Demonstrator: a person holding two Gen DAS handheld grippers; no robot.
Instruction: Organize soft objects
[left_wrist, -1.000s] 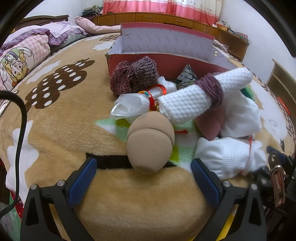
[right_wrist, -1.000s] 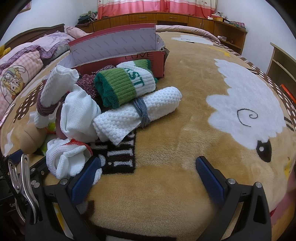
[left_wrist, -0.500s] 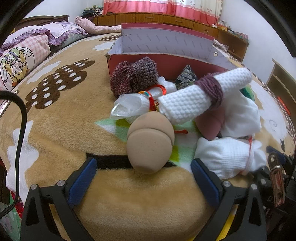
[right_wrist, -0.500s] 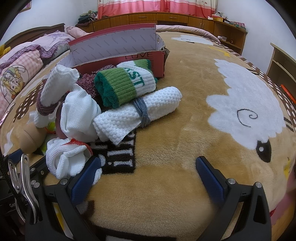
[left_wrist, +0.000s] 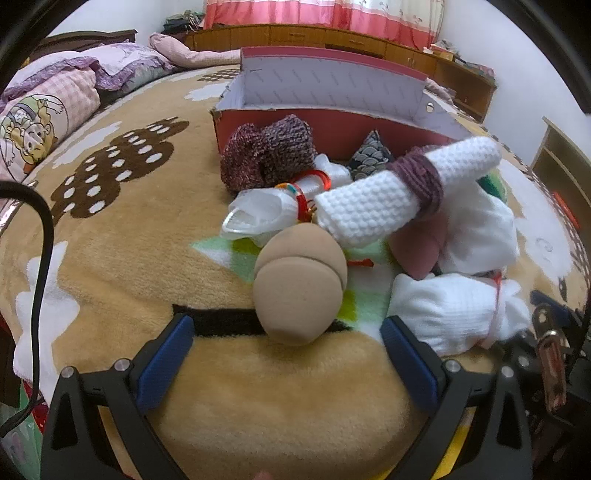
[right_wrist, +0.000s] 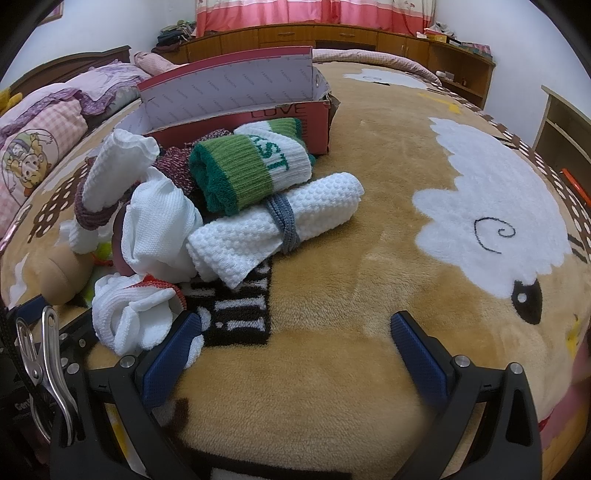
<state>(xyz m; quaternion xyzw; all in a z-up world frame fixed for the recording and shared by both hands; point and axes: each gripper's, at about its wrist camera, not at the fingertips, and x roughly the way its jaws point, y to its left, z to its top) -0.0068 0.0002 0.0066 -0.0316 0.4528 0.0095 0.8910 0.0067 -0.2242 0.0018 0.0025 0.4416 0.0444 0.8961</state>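
A pile of soft rolled items is seen on a bed (right_wrist: 369, 229) covered by a plush cartoon blanket, just in front of an open red box (left_wrist: 332, 125). Both claws are held wide and empty: the left claw (left_wrist: 288, 350) faces a tan foam ball (left_wrist: 299, 284), the right claw (right_wrist: 295, 343) bare blanket. A white waffle towel roll (right_wrist: 273, 225), banded at its middle, and a green-striped sock bundle (right_wrist: 251, 170) are judged light, squashy and non-slippery; each is best pinched across its middle. Open blanket lies to the right; the box's raised flap must be cleared.
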